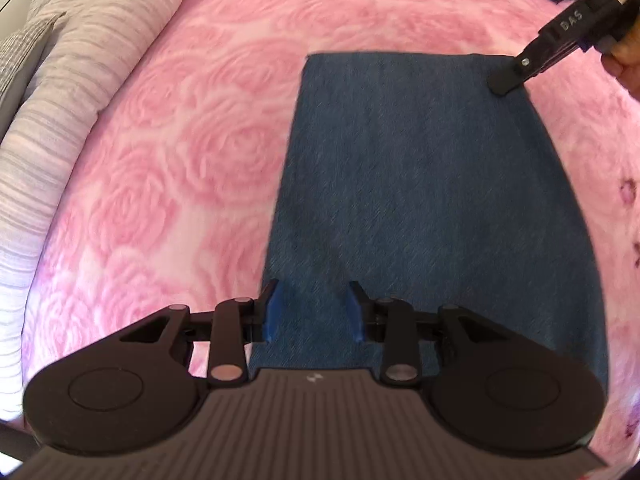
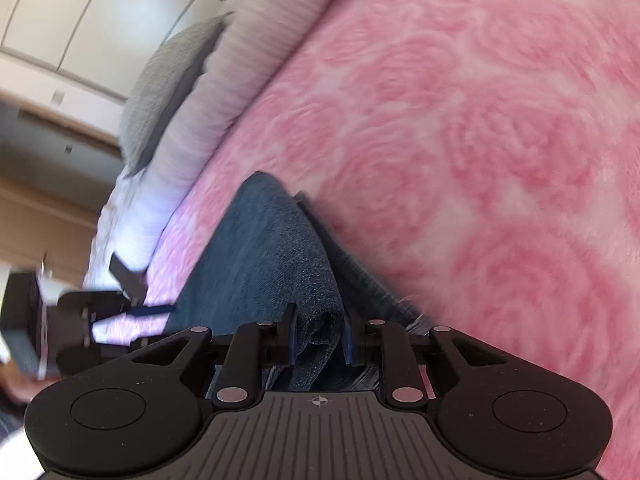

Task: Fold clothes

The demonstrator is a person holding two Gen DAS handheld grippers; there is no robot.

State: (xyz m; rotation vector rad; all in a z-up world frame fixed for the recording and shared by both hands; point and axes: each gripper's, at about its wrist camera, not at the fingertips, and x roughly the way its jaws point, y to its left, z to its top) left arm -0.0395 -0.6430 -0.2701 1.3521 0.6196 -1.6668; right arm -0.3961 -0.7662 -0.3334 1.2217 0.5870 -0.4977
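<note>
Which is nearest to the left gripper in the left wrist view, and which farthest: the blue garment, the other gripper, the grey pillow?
1. Blue garment: directly under the left gripper.
2. Right gripper: far right corner of the garment.
3. Grey pillow: far left edge.

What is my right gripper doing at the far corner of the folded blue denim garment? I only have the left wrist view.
Observer: The right gripper is closed on a thick bunched fold of the folded blue denim garment.
Operator: One layer or several?
Observer: Several. A lower layer with a pale frayed edge sticks out beside the upper fold, on the pink blanket's side.
</note>
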